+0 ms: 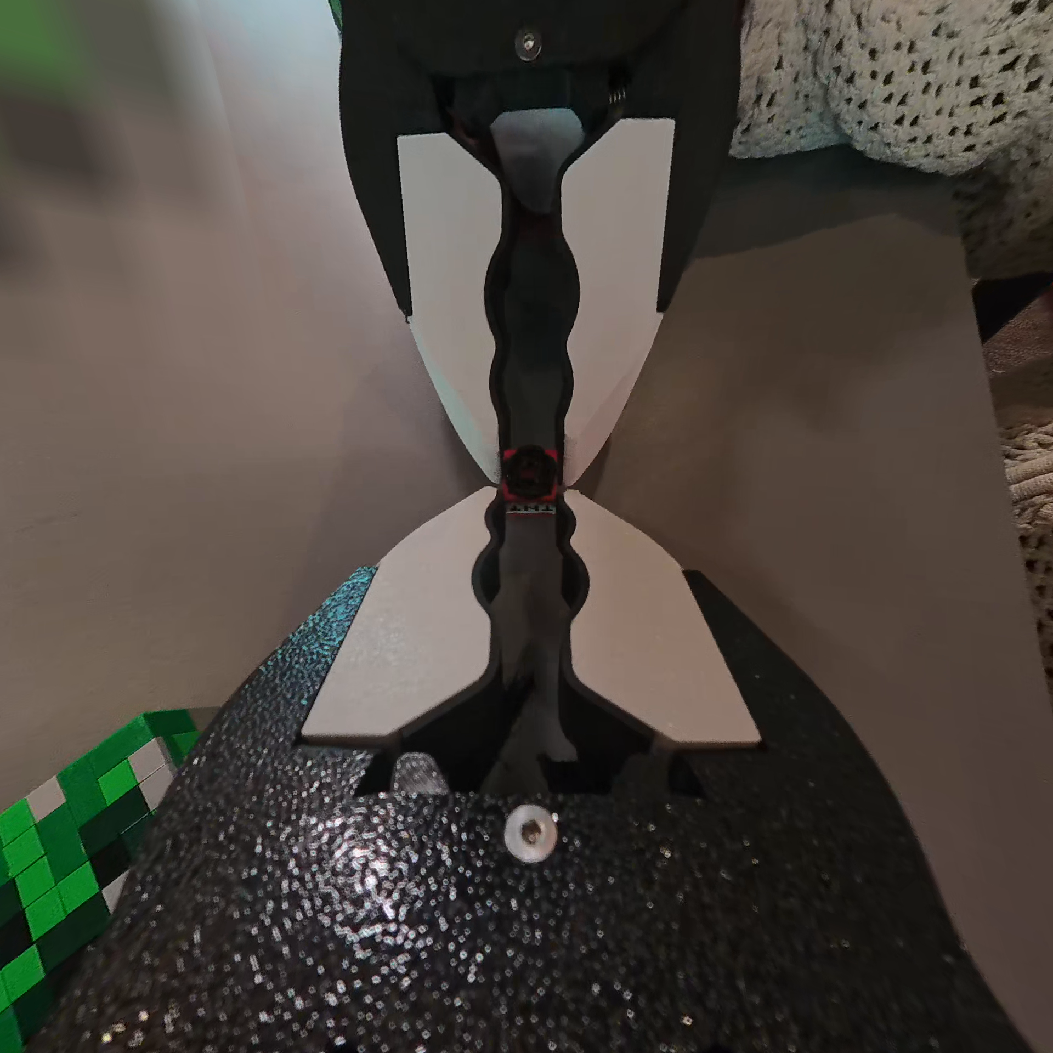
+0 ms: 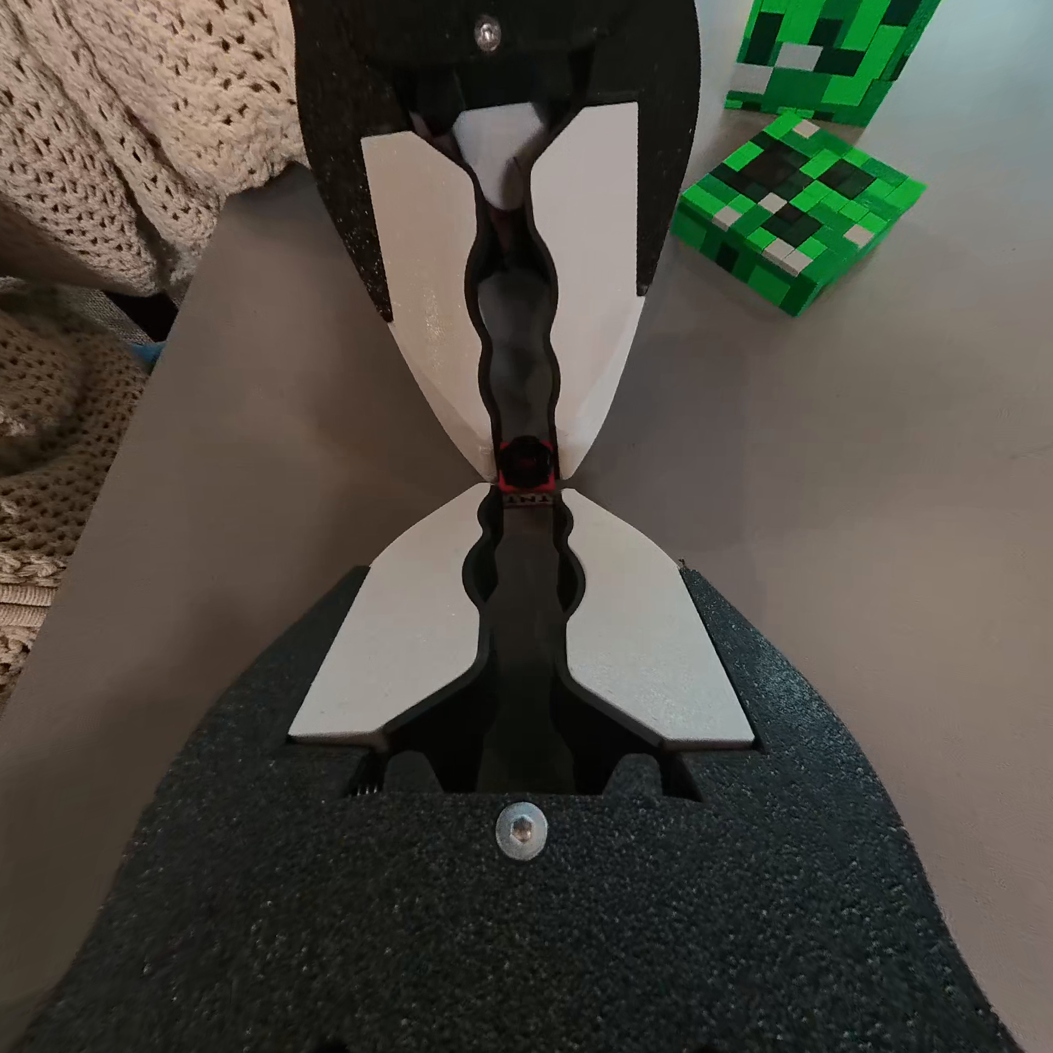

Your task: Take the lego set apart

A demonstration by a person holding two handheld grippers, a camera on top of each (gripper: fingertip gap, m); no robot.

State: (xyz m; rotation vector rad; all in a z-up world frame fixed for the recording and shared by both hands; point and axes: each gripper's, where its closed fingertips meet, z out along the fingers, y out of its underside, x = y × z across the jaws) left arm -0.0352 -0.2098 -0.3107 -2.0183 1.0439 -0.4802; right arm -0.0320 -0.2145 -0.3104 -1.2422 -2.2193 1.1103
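While both claws pinch one small red brick [image 1: 530, 484] tip to tip, the left gripper [image 1: 530, 504] view shows a green block [image 1: 62, 843] near left; the right gripper [image 2: 527, 493] view shows two green blocks [image 2: 798, 211] far right on the grey table [image 2: 798, 513].

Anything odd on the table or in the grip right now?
Nothing looks damaged or spilled. Both grippers, left and right, pinch one small red brick tip to tip. The green slab lies flat, separate from the green block.
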